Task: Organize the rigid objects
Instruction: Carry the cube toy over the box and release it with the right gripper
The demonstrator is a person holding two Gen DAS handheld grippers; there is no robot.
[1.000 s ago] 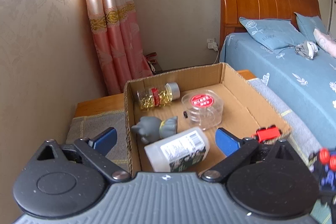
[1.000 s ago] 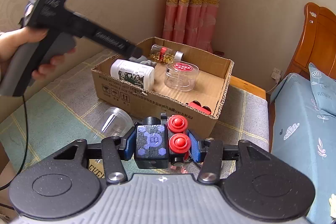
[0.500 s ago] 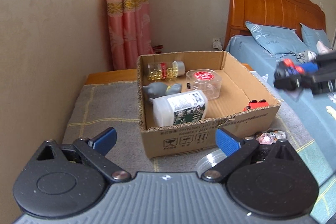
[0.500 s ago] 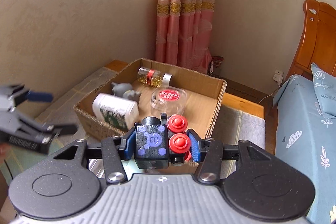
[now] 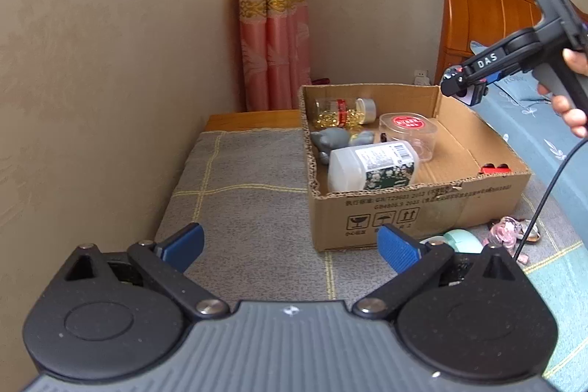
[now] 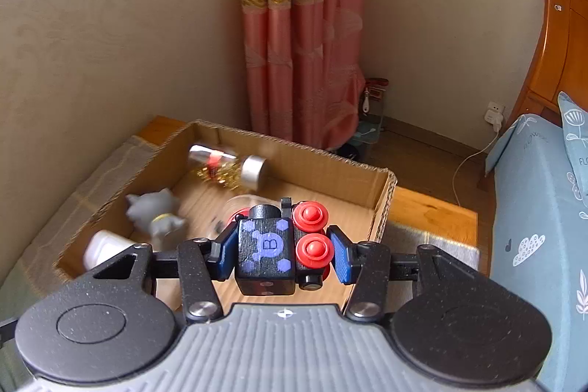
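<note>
since half a second ago the right gripper (image 6: 282, 254) has carried its toy train (image 6: 283, 245) over the cardboard box (image 6: 382, 204), which now sits right below and ahead of it. it pinches the train between both pads. left gripper (image 5: 290, 245) has backed off, spread wide and empty, the box ahead to its right. step in hand: dropping the train in. next, likely lower past the rim, clear of the bottle (image 6: 228, 168), then release.

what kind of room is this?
Most likely a home bedroom: a wooden headboard with a blue-sheeted bed, pink curtains, and a cardboard box of household odds and ends.
</note>
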